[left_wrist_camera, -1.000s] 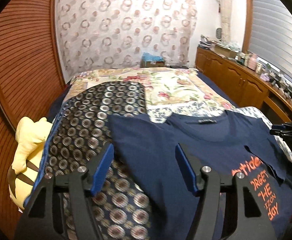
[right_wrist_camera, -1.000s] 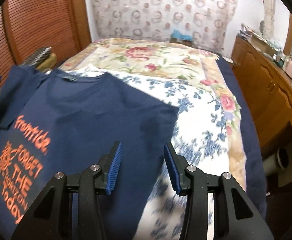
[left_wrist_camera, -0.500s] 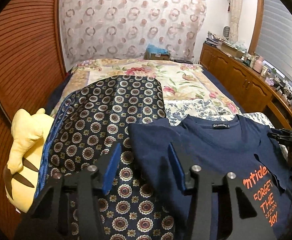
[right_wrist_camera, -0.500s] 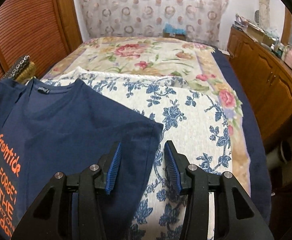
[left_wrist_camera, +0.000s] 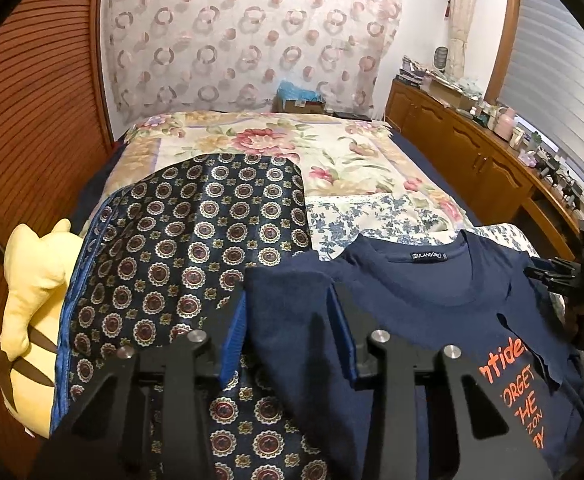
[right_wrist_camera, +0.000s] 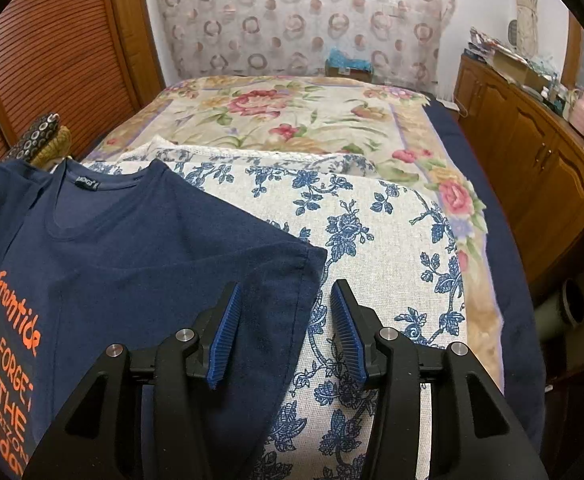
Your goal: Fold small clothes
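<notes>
Straddling each sleeve of the navy T-shirt (right_wrist_camera: 132, 264) on the bed (right_wrist_camera: 292, 120), we keep our left hand-held gripper (left_wrist_camera: 288, 332) and right hand-held gripper (right_wrist_camera: 284, 324) wide; patterned fabric (left_wrist_camera: 196, 240) and a yellow plush (left_wrist_camera: 32, 292) lie left of the shirt.

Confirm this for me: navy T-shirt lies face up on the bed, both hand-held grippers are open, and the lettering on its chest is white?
Not quite. The lettering on the T-shirt is orange, not white, as the right wrist view shows. The rest holds: left hand-held gripper and right hand-held gripper are open.
</notes>
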`<state>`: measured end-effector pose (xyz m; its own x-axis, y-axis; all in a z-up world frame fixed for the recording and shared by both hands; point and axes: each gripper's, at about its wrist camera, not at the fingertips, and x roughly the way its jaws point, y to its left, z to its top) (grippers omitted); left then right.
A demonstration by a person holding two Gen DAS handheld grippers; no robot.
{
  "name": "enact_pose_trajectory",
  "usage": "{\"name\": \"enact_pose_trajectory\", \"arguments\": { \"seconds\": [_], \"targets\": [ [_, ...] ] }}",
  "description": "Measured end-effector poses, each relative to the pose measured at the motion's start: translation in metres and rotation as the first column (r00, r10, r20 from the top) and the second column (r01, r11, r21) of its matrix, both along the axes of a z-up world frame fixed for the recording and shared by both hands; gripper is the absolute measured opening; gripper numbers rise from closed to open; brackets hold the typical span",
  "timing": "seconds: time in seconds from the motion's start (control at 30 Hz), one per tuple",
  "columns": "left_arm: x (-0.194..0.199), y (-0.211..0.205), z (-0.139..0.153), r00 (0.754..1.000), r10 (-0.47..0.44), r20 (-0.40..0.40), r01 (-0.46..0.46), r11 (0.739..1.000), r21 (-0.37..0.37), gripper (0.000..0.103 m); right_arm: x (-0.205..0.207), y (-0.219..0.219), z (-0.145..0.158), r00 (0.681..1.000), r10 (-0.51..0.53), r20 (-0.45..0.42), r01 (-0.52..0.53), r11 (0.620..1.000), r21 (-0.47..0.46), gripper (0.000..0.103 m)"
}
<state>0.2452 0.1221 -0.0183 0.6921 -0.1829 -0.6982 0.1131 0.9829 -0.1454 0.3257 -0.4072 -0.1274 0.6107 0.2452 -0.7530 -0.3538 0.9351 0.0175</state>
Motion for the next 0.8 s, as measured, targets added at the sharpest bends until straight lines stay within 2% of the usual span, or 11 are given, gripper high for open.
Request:
{"name": "enact_pose_trajectory", "arguments": {
  "seconds": [0.23, 0.37, 0.43, 0.47, 0.5, 0.57, 0.8],
  "targets": [
    [0.001, 0.008, -0.004, 1.0, 0.018, -0.024, -0.018, 1.0, -0.011, 0.036, 0.0, 0.0, -0.001, 1.0, 0.0, 0.0, 0.0, 1.0, 0.0, 0.047],
    [-0.003, 0.007, -0.006, 1.0, -0.002, -0.018, 0.002, 1.0, -0.026, 0.036, 0.0, -0.001, -0.001, 1.0, 0.0, 0.0, 0.0, 1.0, 0.0, 0.047],
    [-0.004, 0.005, -0.005, 1.0, -0.019, -0.016, 0.019, 0.999, -0.032, 0.028, 0.0, 0.0, 0.0, 1.0, 0.001, 0.0, -0.001, 1.0, 0.0, 0.047],
    [-0.005, 0.002, -0.005, 0.999, -0.029, -0.016, 0.029, 0.999, -0.027, 0.015, 0.0, 0.0, 0.0, 1.0, 0.001, 0.0, -0.001, 1.0, 0.0, 0.047],
    [-0.005, 0.0, -0.004, 0.999, -0.036, -0.012, 0.036, 0.999, -0.025, 0.006, 0.0, -0.001, -0.001, 1.0, 0.001, 0.0, -0.001, 1.0, 0.0, 0.047],
    [-0.008, -0.008, 0.0, 0.999, -0.052, 0.003, 0.052, 0.998, -0.027, 0.003, 0.0, 0.0, 0.0, 1.0, 0.001, 0.0, -0.001, 1.0, 0.0, 0.048],
    [-0.027, -0.03, 0.003, 0.996, -0.069, 0.054, 0.07, 0.998, -0.008, 0.0, 0.001, 0.0, -0.002, 1.0, 0.001, 0.004, -0.001, 1.0, -0.013, 0.048]
  ]
}}
